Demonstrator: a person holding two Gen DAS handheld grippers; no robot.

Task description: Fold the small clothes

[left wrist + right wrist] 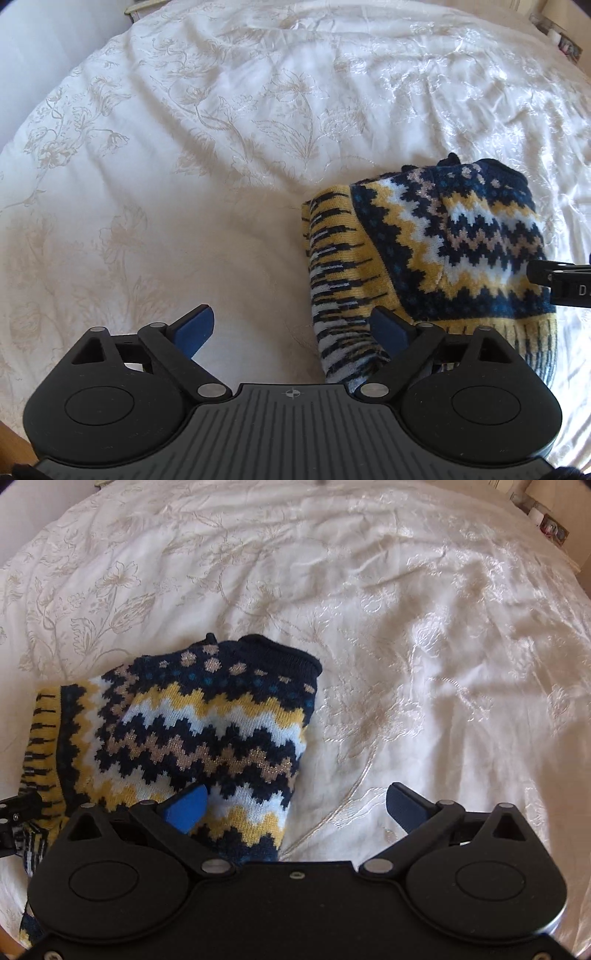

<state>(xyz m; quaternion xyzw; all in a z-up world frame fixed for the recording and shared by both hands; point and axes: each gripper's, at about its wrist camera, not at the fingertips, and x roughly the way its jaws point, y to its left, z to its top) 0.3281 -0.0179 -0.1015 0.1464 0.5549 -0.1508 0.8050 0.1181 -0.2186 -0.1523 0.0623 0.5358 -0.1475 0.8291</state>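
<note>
A small knitted sweater [436, 254] with navy, yellow, white and tan zigzags lies folded on a white bedspread [207, 155]. In the left wrist view it sits at the right, its striped inner side turned up along the left edge. My left gripper [295, 328] is open and empty, its right finger over the sweater's near left edge. In the right wrist view the sweater [199, 731] lies at the left. My right gripper [295, 808] is open and empty, its left finger over the sweater's near right part. The right gripper's body [561, 284] shows at the right edge of the left view.
The white bedspread [424, 635] with a pale floral pattern covers the whole bed and is wrinkled. Small items stand on a ledge at the far right corner [550, 528]. A wooden edge shows at the near left [11, 443].
</note>
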